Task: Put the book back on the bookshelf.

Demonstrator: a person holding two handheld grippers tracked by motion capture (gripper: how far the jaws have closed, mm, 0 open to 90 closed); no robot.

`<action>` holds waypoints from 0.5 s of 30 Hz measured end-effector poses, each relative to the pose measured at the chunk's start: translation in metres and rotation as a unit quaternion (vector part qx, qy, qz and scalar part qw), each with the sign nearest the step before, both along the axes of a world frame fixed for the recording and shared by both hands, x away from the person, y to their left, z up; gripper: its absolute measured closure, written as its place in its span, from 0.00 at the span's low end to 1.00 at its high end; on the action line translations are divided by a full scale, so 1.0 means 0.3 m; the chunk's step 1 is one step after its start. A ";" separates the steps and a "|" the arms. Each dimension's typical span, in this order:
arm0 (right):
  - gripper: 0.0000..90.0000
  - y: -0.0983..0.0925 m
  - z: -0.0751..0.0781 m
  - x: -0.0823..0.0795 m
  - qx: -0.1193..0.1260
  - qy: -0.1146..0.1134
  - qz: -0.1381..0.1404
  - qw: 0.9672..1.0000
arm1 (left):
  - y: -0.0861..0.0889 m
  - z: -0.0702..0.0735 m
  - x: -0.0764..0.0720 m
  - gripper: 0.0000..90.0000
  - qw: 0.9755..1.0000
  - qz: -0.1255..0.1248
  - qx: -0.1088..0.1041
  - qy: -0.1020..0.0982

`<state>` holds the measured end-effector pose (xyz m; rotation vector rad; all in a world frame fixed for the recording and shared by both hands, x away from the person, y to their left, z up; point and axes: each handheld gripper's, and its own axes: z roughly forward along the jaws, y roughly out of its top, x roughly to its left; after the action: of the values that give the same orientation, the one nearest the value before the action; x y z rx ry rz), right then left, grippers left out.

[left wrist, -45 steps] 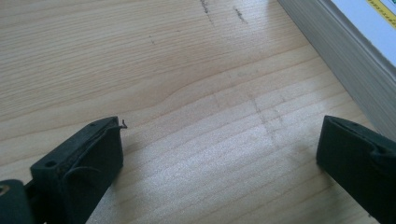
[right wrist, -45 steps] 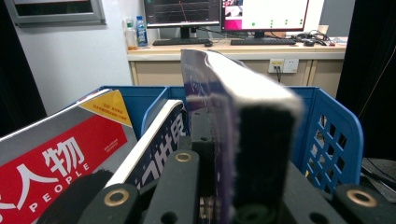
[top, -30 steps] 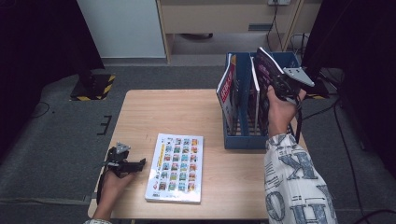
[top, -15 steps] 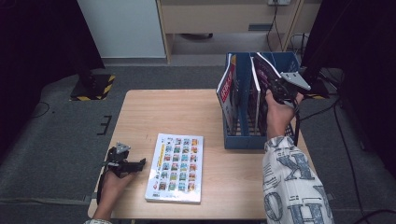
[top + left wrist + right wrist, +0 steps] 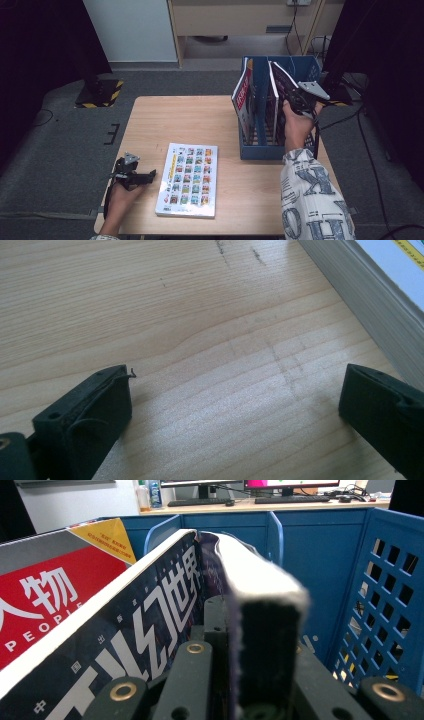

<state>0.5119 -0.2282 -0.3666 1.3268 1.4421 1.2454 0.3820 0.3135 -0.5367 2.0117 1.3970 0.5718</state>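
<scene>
In blue rack point(image 5: 260, 150): right gripper point(image 5: 295, 102) fingers clamp dark magazine point(image 5: 260, 630); left gripper point(image 5: 235, 410) fingers wide, empty.

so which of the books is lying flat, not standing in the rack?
The book with the grid of small pictures on its cover, flat on the table beside the left gripper. The others stand upright in the blue file rack.

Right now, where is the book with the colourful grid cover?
In the high view, the book lies flat on the table's near edge, left of centre, just right of the left gripper and apart from the blue file rack at the far right.
</scene>
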 end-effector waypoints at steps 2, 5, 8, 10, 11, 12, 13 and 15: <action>0.93 0.001 0.000 0.000 0.001 0.001 0.003 1.000 | 0.000 0.000 0.000 0.00 1.000 0.000 0.000 0.000; 0.92 0.002 0.001 -0.001 -0.002 0.003 0.008 1.000 | 0.000 0.000 0.000 0.00 1.000 0.000 0.000 0.000; 0.92 0.006 0.002 -0.003 -0.003 0.006 0.013 1.000 | 0.000 0.000 0.000 0.00 1.000 0.000 0.000 0.000; 0.91 0.007 0.003 -0.004 -0.004 0.009 0.017 1.000 | 0.000 0.000 0.000 0.00 1.000 0.000 0.000 0.000; 0.90 0.008 0.004 -0.003 -0.003 0.010 0.020 1.000 | 0.000 0.000 0.000 0.00 1.000 0.000 0.000 0.000; 0.90 0.009 0.003 -0.002 -0.001 0.012 0.024 1.000 | 0.000 0.000 0.000 0.00 1.000 0.000 0.000 0.000; 0.90 0.010 0.004 -0.002 -0.003 0.014 0.025 1.000 | 0.000 0.000 0.000 0.00 1.000 0.000 0.000 0.000; 0.90 0.012 0.003 0.000 -0.005 0.016 0.027 1.000 | 0.000 0.000 0.000 0.00 1.000 0.000 0.000 0.000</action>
<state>0.5120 -0.2248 -0.3656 1.3154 1.5126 1.2554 0.3821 0.3134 -0.5367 2.0115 1.3972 0.5720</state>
